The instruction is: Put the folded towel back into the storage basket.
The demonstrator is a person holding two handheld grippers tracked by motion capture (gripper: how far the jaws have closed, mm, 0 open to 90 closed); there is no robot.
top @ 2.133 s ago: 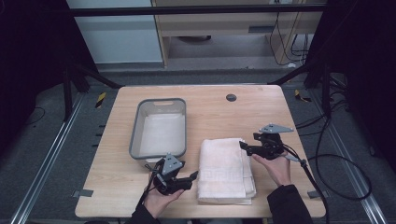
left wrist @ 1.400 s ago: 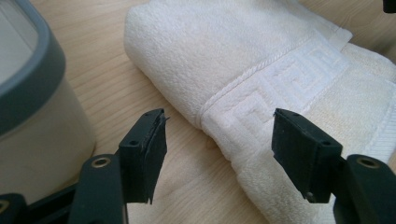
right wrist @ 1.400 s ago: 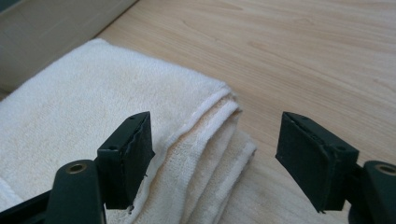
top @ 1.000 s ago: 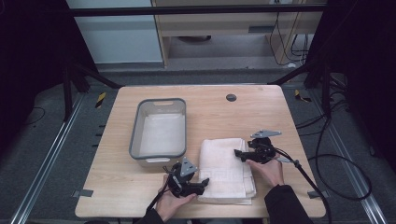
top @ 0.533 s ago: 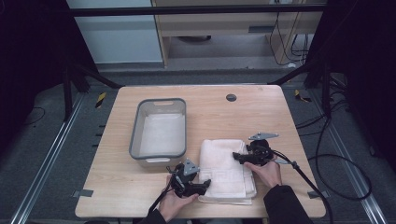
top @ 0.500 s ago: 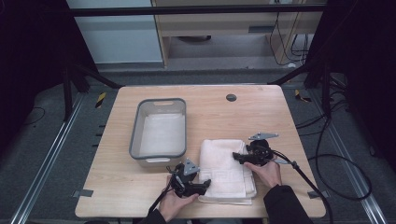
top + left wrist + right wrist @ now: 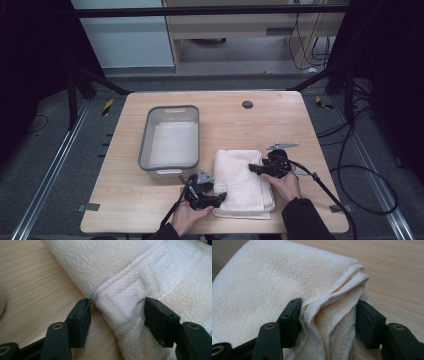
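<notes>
A folded white towel [image 7: 239, 172] lies on the wooden table [image 7: 250, 127], right of a grey bin. My left gripper [image 7: 220, 196] sits at the towel's near left edge. In the left gripper view its jaws stand open [image 7: 116, 315] on either side of the patterned hem of the towel [image 7: 120, 270], low on the wood. My right gripper [image 7: 252, 169] is at the towel's right edge. In the right gripper view it is open [image 7: 328, 317], and a bunched corner of the towel [image 7: 262, 277] rises between its jaws.
The grey bin [image 7: 144, 142] stands left of the towel with a flat white cloth in its bottom [image 7: 172, 145]. A round dark hole [image 7: 247, 104] marks the far part of the table. Cables [image 7: 325, 187] trail from the right gripper off the right edge.
Both grippers have closed in on the towel: the left moved right to its near left edge, the right moved left onto its right edge. The towel's corner now bunches between the right jaws.
</notes>
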